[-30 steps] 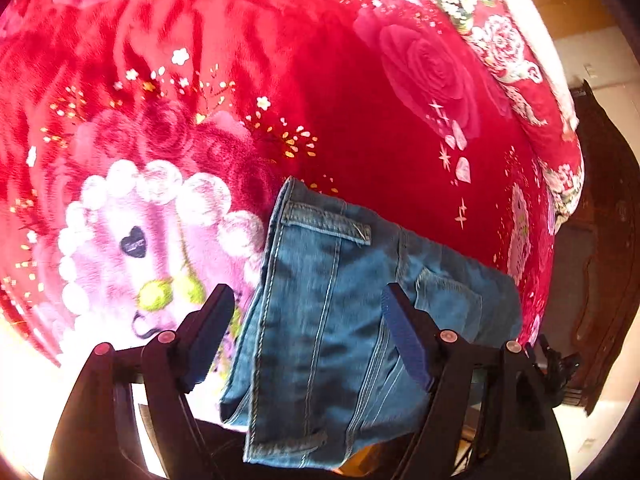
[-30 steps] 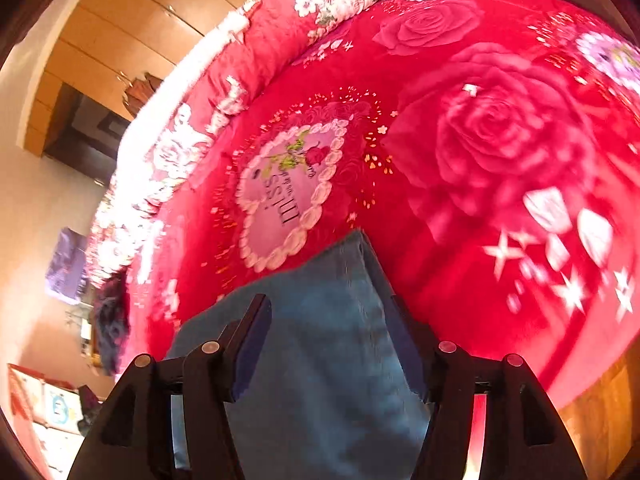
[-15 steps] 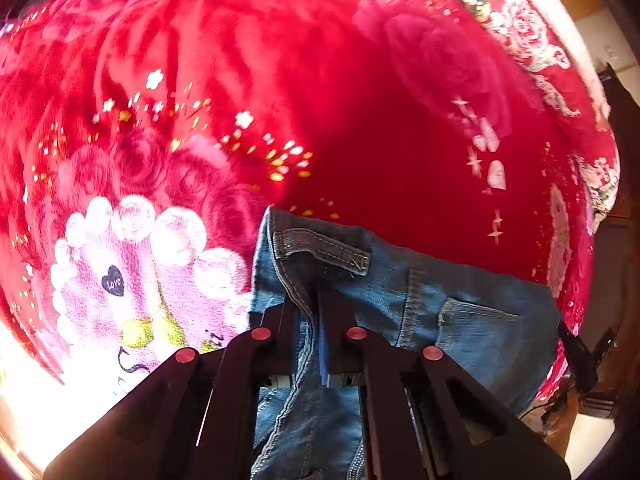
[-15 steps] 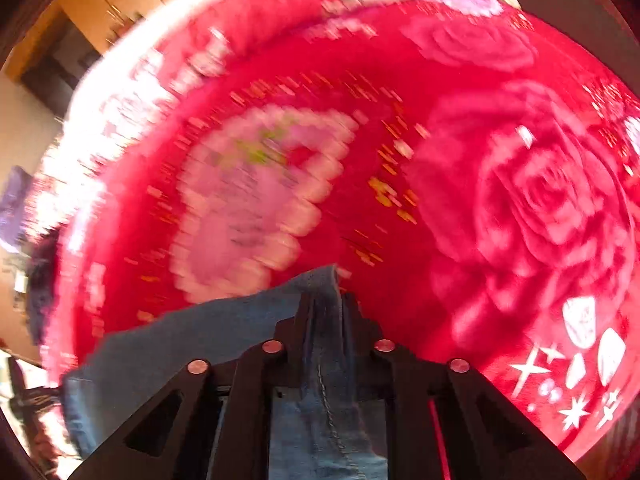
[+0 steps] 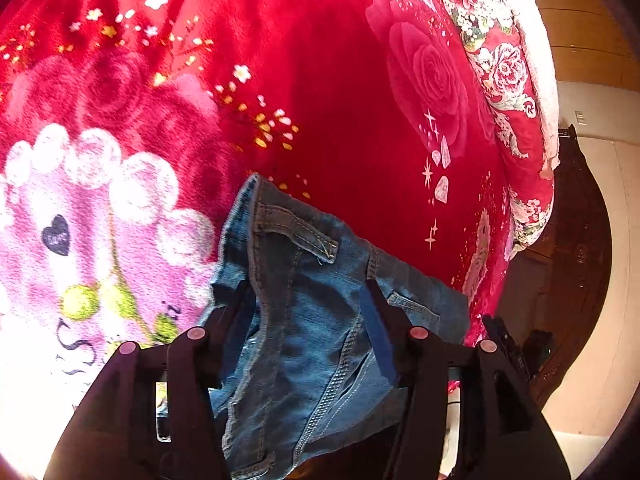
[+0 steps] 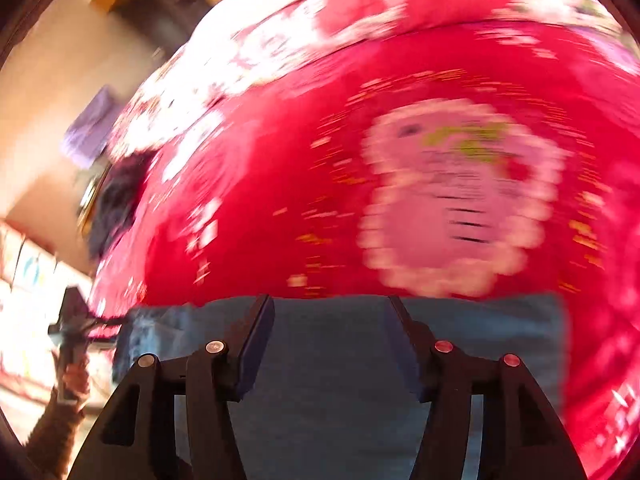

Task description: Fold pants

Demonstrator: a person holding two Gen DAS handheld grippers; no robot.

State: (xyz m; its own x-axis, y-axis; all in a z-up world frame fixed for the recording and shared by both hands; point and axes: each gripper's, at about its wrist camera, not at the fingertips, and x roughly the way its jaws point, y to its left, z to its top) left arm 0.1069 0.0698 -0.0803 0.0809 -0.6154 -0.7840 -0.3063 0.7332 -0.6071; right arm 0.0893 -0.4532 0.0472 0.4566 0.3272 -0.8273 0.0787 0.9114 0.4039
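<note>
Blue denim pants [image 5: 304, 304] lie folded on a red floral blanket [image 5: 320, 80], waistband and belt loop toward the far side. My left gripper [image 5: 308, 292] is open, its fingers straddling the denim near the waistband, holding nothing. In the blurred right wrist view the pants [image 6: 332, 360] spread as a flat blue panel under my right gripper [image 6: 330, 308], which is open with its fingers just above the fabric.
The blanket's pink heart medallion [image 5: 72, 232] lies left of the pants. The bed edge with white floral border [image 5: 516, 80] is at right, dark wooden furniture [image 5: 568, 260] beyond it. In the right view, the other hand and gripper [image 6: 72, 344] show at left.
Both grippers were shut on the denim half a second ago and have opened, letting go. The right camera has swung sideways, blurring the view.
</note>
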